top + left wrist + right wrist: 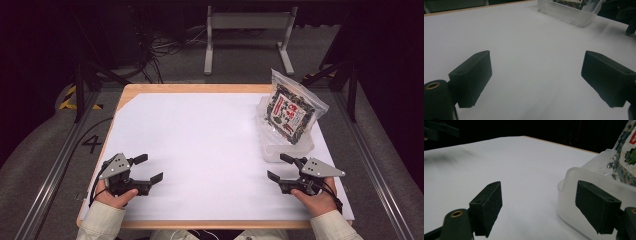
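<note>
Two grippers are resting low in the frame, left gripper point(149, 168) and right gripper point(279, 167), both jaws spread and holding nothing; right one sitting just beside the clear tub point(285, 149) holding a snack bag point(290, 112)

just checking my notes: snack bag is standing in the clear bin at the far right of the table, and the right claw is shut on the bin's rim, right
Not quite. The right claw is open and holds nothing: the right gripper view shows its jaws spread wide, short of the bin. The bag does stand in the bin at the table's far right.
</note>
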Motion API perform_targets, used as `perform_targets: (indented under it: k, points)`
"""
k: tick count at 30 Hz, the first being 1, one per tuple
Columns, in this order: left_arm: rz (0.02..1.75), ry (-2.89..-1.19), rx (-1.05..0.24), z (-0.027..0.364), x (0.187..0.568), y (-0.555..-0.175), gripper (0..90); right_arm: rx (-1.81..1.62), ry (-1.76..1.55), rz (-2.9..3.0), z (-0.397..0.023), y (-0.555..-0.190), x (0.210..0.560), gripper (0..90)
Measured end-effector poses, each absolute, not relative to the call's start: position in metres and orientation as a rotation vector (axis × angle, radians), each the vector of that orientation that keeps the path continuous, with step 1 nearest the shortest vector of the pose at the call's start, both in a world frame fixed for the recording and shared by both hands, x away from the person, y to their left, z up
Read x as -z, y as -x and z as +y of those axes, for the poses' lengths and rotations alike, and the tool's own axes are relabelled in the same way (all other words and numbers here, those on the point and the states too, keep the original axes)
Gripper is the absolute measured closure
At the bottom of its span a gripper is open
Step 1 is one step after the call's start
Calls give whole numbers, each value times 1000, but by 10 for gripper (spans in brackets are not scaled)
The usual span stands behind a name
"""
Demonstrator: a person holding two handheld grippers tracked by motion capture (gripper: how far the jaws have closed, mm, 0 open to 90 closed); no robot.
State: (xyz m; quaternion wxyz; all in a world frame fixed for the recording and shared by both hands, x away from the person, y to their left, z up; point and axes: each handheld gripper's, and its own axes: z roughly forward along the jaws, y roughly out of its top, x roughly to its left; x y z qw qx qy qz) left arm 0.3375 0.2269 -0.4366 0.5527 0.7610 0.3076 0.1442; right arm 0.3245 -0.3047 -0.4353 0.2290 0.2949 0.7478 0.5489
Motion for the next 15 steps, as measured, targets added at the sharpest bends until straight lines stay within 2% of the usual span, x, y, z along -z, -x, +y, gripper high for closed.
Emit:
perform_targets:
  k: [15]
  points:
    - [726,-1815,-348,225,442,-338,99,-1496,-829,2079,-303,-326,442,222]
